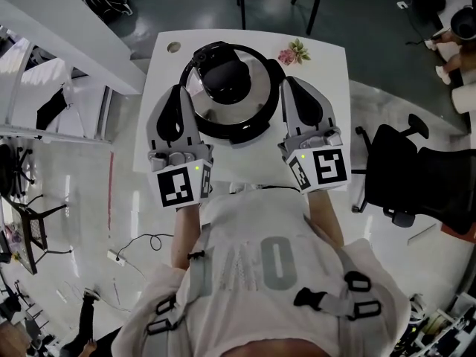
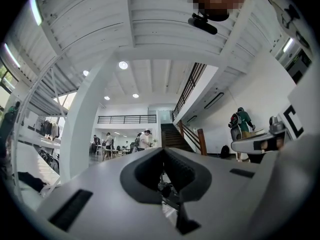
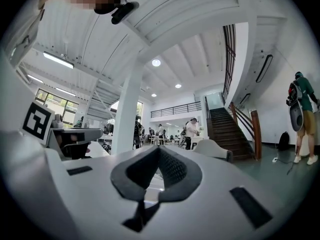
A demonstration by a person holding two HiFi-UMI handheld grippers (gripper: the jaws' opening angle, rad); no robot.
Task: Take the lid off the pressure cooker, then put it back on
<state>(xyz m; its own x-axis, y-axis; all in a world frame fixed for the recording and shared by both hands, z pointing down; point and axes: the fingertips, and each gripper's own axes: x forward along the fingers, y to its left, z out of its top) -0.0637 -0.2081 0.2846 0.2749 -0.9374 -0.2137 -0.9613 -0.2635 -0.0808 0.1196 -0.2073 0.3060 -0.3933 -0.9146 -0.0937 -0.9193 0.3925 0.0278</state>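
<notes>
Cooker: the pressure cooker [image 1: 230,132] sits mid-counter, round with a black rim, pretty much dead centre between the two grippers.
Lid: the lid [image 1: 260,95] is on the pot. It's shiny metal with a chunky black handle [image 1: 223,73] over its far half.
Counter: a white counter [image 1: 327,80], with a little pink flower thing [image 1: 293,52] near the far right corner and a small round hole [image 1: 173,47] near the far left.
Left gripper: the left gripper [image 1: 178,91] lies just beside the cooker's left rim, pointing away from the person. From above I can't tell if it actually touches.
Left fingers: its fingers [image 2: 145,171] are pressed together at the tips with nothing between them. That gripper's view just looks out over a big white hall with a staircase [image 2: 175,134].
Right gripper: the right gripper [image 1: 291,82] mirrors it, just beside the cooker's right rim. Same deal, contact is unclear.
Right fingers: also pressed together, nothing pinched. The dark pads [image 3: 177,171] meet at the front.
Marker cubes: one on the near end of each gripper, left cube [image 1: 178,187] and right cube [image 1: 321,167].
Person: stands at the near edge of the counter in a light shirt [image 1: 260,259], one arm running to each gripper.
Around: a black office chair [image 1: 401,169] stands on the floor just right of the counter.
</notes>
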